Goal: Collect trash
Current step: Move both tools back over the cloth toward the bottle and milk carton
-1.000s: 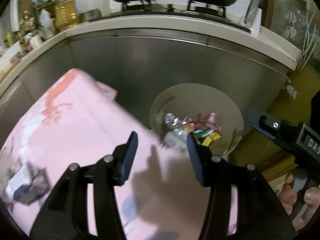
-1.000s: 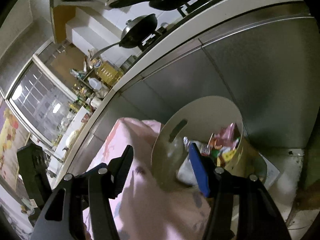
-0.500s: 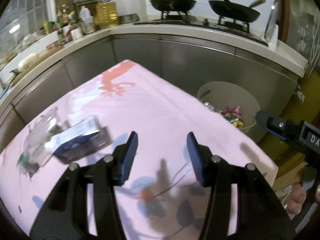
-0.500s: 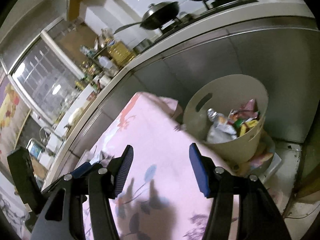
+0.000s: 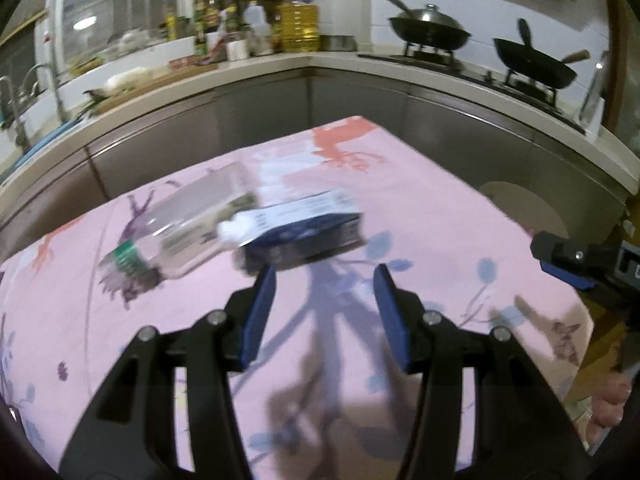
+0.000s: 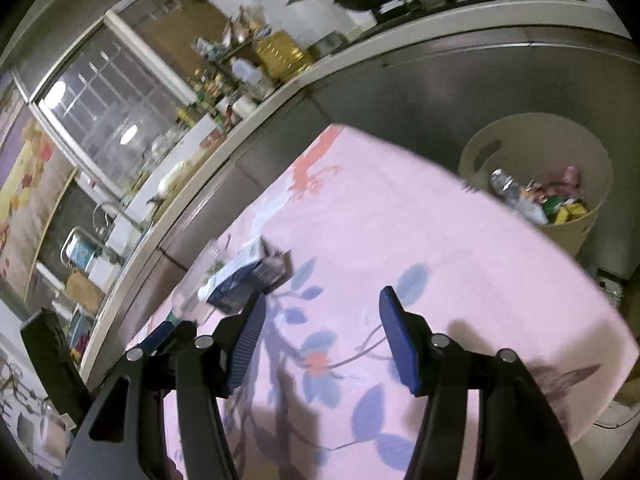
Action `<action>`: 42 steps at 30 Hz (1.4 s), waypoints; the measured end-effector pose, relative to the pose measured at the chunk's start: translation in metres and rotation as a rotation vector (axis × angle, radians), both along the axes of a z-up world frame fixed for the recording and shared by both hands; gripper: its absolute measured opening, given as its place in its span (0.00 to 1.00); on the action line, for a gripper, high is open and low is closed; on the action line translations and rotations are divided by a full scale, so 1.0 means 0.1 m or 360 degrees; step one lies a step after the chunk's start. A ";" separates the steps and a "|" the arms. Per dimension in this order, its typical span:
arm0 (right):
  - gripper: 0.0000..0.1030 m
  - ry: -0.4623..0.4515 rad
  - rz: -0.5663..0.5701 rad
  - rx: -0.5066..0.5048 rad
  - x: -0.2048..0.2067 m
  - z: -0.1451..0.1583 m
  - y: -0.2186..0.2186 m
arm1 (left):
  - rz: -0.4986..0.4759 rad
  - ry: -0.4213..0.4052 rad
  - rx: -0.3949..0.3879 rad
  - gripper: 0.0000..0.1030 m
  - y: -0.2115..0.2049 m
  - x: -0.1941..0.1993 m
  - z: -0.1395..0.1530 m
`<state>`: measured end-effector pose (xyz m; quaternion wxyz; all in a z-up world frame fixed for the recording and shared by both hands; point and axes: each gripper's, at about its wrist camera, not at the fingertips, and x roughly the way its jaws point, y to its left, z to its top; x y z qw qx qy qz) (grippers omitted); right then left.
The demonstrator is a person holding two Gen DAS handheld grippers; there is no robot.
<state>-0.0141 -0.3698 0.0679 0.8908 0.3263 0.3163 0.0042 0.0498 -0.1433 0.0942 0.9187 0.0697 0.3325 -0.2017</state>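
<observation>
a: so, where is the trash sitting?
b: on the pink tablecloth [image 5: 440,208]. a dark blue box [image 5: 304,232] lies on its side just ahead of the left gripper [image 5: 324,280], and a clear plastic bottle [image 5: 188,224] lies to its left, touching or overlapping the box's left end; the blur makes it hard to say which.
a: and the left gripper?
b: spread wide, nothing between its blue pads, hovering over the cloth just near of the box.
a: the right gripper [image 6: 322,304]?
b: also spread, holding nothing. in its view the box [image 6: 244,280] is just far of its left finger, with the bottle [image 6: 192,300] partly hidden beyond it.
a: the bin?
b: a beige bin [image 6: 576,236] stands on the floor past the far right edge of the table, against the steel cabinets [image 5: 460,136]. wrappers and a crushed bottle are inside it. from the left wrist view only its rim [image 5: 520,208] shows.
a: anything else?
b: two woks [image 5: 428,32] on the stove, far right.
</observation>
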 end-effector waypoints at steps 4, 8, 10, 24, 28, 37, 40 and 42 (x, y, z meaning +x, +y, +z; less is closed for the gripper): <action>0.55 0.0040 0.0042 0.0029 0.07 -0.09 0.21 | 0.0092 0.0004 0.0013 0.47 0.29 0.06 -0.13; 0.55 0.0018 0.0046 -0.0010 0.06 -0.12 0.37 | 0.0175 -0.0004 0.0071 0.47 0.48 0.10 -0.29; 0.55 0.0031 0.0050 -0.0065 0.08 -0.15 0.46 | 0.0212 -0.0036 0.0094 0.47 0.57 0.11 -0.36; 0.55 0.0107 0.0063 -0.0364 0.17 -0.10 1.05 | 0.0339 -0.0285 0.0050 0.47 0.92 0.01 -0.47; 0.55 0.0118 0.0038 -0.0373 0.17 -0.10 1.11 | 0.0368 -0.0287 -0.0007 0.47 1.01 0.01 -0.46; 0.55 0.0125 0.0009 -0.0390 0.13 -0.09 1.20 | 0.0413 -0.0522 -0.0029 0.78 1.03 -0.26 -0.36; 0.55 0.0111 0.0003 -0.0406 0.08 -0.08 1.23 | 0.0459 -0.0595 -0.0057 0.86 1.07 -0.33 -0.33; 0.55 0.0092 -0.0006 -0.0439 0.03 -0.07 1.24 | 0.0476 -0.0624 -0.0086 0.90 1.11 -0.37 -0.31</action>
